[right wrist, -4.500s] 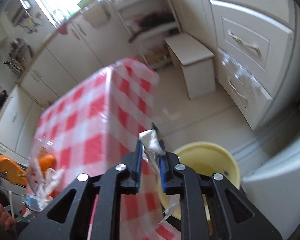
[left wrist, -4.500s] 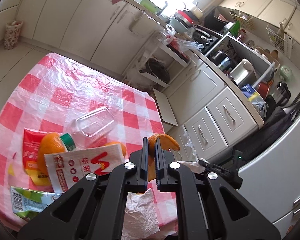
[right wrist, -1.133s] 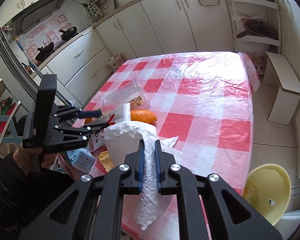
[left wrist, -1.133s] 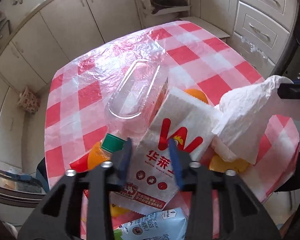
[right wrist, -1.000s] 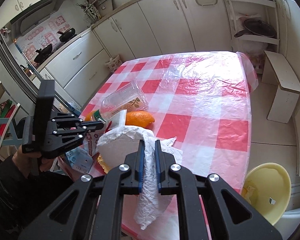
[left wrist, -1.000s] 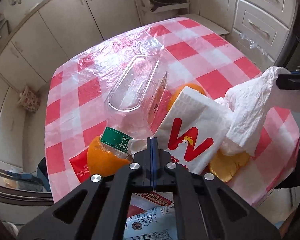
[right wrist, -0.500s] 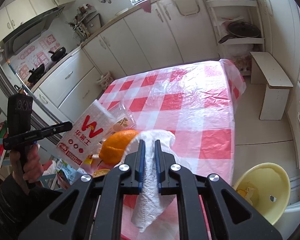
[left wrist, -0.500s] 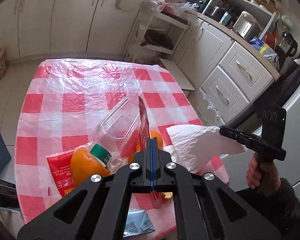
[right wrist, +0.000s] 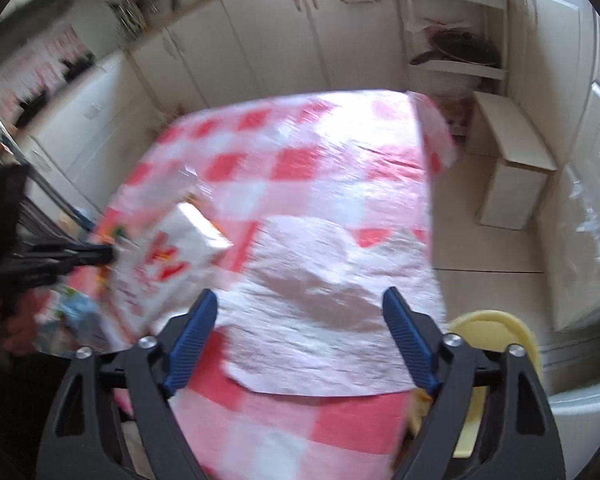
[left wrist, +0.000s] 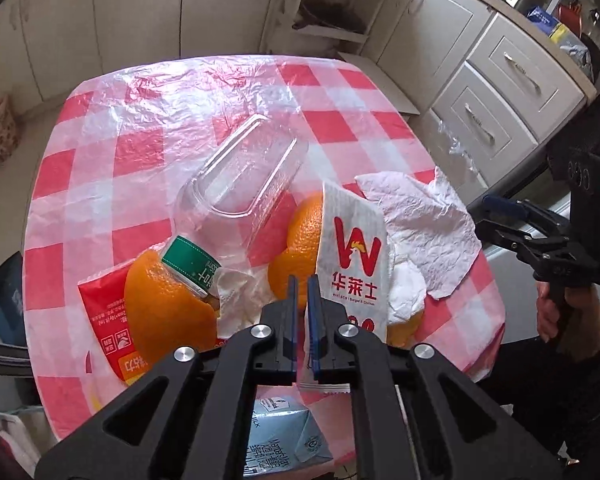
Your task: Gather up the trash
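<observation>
Several pieces of rubbish are gathered at the near end of the tabletop covered in red-and-white checked plastic sheeting [left wrist: 148,148]. The largest, a crumpled white paper towel [left wrist: 424,224], lies spread flat at the near right edge; it is judged very light and limp, best pinched at a raised fold. The clear plastic clamshell box [left wrist: 240,176] sits at the middle of the heap and is judged light, springy and slippery, so its rim would be the place to take hold. The white paper fast-food bag with a red W logo [left wrist: 352,256] stands on edge against the orange peel halves [left wrist: 300,248]; it is judged light, thin and easily creased, and a flat edge suits a pinch.

The jaws of the left tool [left wrist: 302,284] are opening, with the bag's lower edge between them and only a narrow gap showing. The jaws of the right tool [right wrist: 300,308] are opening too and stand wide, nothing pressed between them, the towel lying beyond them.

Against the frames of half a second ago, the towel is no longer hanging from the right tool but rests on the tabletop, and the bag is no longer carried high in the left tool but rests down among the peels. The yellow plastic basin on the floor [right wrist: 496,320] is unchanged in place.
</observation>
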{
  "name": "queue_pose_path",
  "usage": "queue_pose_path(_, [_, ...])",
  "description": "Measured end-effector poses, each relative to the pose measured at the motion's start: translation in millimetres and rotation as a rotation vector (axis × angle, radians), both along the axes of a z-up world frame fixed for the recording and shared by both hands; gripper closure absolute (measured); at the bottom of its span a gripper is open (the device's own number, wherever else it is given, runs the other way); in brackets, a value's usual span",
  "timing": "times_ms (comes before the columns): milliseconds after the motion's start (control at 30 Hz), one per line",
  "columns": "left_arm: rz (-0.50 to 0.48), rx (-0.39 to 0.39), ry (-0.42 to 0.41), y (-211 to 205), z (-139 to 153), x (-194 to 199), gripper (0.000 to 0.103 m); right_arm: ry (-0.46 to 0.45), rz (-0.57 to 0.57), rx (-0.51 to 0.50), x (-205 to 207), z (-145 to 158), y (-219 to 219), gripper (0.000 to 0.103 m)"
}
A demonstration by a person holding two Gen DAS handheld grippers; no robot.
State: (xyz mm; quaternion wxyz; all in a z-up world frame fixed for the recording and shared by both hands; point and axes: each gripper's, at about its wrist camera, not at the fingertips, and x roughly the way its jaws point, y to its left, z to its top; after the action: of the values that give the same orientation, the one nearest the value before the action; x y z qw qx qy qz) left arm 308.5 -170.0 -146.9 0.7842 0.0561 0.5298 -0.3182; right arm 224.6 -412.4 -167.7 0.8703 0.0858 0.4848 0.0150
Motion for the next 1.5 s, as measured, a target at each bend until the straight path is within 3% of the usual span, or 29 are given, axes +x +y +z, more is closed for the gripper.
queue_pose_path(67, [-0.008,0.025,0.011,-3.2,-6.0,-1.5,0.064,0.061,-0.030,-0.088,4.0,-14.0,-3.3,0.018])
queue_pose_path(200, [-0.028,0.053,0.006,-10.4,-9.5,-6.6,0.045,0.138,-0.034,-0.082,10.6,-37.7,-8.7,0.017])
queue_pose_path(300, [-0.026,0.094,0.013,-18.0,-17.9,-6.5,0.041,0.141,-0.020,-0.094,11.6,-47.8,-6.1,0.016])
queue_pose_path(333, [-0.033,0.104,0.019,-21.5,-21.2,-7.5,0.042,0.139,-0.022,-0.094,12.1,-48.0,-6.8,0.016])
queue_pose_path(367, [-0.041,0.109,0.026,-24.6,-23.6,-8.6,0.058,0.137,-0.021,-0.091,12.0,-47.8,-8.3,0.017])
queue_pose_path(433, [-0.067,0.122,0.048,-30.2,-29.1,-12.6,0.083,0.123,-0.040,-0.097,11.1,-45.9,-11.3,0.029])
queue_pose_path(467, [-0.073,0.128,0.037,-31.8,-28.5,-15.1,0.085,0.118,-0.053,-0.099,9.9,-43.2,-14.8,0.035])
queue_pose_path(500, [-0.083,0.122,0.031,-31.9,-25.9,-16.6,0.086,0.111,-0.067,-0.102,7.9,-40.0,-19.9,0.048])
queue_pose_path(533, [-0.084,0.100,0.033,-29.8,-21.8,-16.4,0.098,0.104,-0.084,-0.105,6.8,-37.1,-25.1,0.064])
queue_pose_path(567, [-0.084,0.067,0.049,-26.4,-18.1,-14.7,0.102,0.098,-0.100,-0.101,5.2,-33.9,-30.9,0.074])
queue_pose_path(600, [-0.077,0.043,0.052,-22.3,-13.7,-13.1,0.102,0.096,-0.109,-0.072,5.0,-32.1,-37.4,0.093])
queue_pose_path(833, [0.018,-0.142,0.037,12.3,16.7,2.9,0.103,-0.033,-0.192,0.036,-1.8,4.5,-63.9,0.094])
queue_pose_path(967, [0.051,-0.196,0.000,15.2,27.0,4.7,0.102,-0.133,-0.195,0.114,-5.2,24.5,-68.4,0.095])
queue_pose_path(1200, [0.032,-0.295,-0.027,-2.3,42.4,-0.6,0.102,-0.254,-0.355,0.109,-27.7,43.8,-106.8,0.095])
queue_pose_path(1333, [-0.021,-0.323,-0.023,-36.6,45.1,-8.5,0.102,-0.237,-0.451,0.016,-43.7,37.0,-134.9,0.095])
queue_pose_path(1500, [-0.089,-0.339,-0.033,-86.4,45.3,-26.9,0.102,-0.115,-0.501,-0.092,-59.7,5.5,-156.3,0.095])
